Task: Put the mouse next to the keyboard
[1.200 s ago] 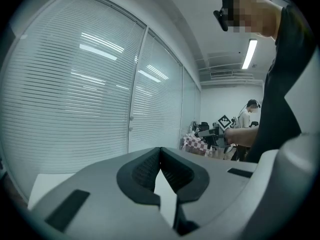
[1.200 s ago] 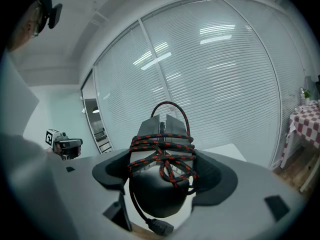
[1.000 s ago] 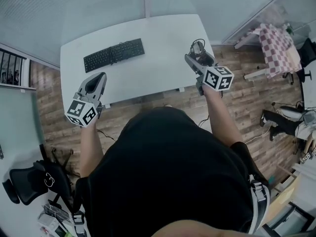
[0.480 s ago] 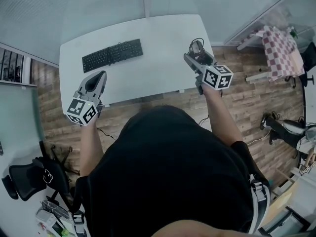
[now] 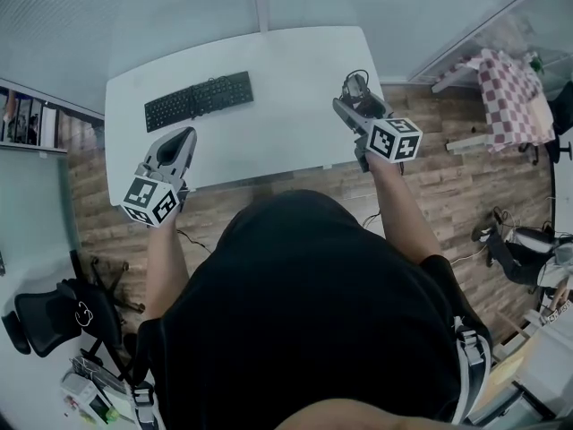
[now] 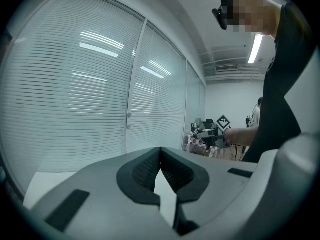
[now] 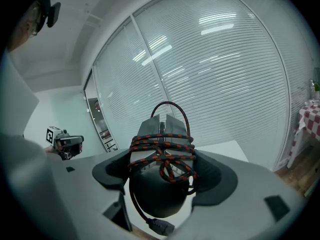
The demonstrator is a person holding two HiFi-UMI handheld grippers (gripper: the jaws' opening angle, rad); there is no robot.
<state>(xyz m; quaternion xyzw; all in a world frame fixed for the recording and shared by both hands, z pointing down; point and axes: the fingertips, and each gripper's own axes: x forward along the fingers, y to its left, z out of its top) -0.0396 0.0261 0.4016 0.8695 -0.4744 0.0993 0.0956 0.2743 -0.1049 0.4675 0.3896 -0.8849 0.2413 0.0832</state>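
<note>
A black keyboard [image 5: 199, 99] lies on the far left part of the white table [image 5: 286, 88]. My right gripper [image 5: 356, 95] hovers over the table's right edge, shut on a black-and-grey mouse [image 7: 161, 171] with its red-black braided cable wrapped around it. In the head view the mouse [image 5: 355, 85] shows just beyond the jaws. My left gripper [image 5: 172, 150] hangs over the table's near left edge, below the keyboard, its jaws shut with nothing between them. In the left gripper view, my left gripper [image 6: 161, 169] points at window blinds.
Wooden floor lies around the table. A checked-cloth table [image 5: 506, 83] stands at the far right, a black office chair [image 5: 45, 316] at the lower left. Window blinds [image 6: 90, 94] run behind the table.
Both grippers have stayed nearly still. The scene has shifted slightly left in the head view.
</note>
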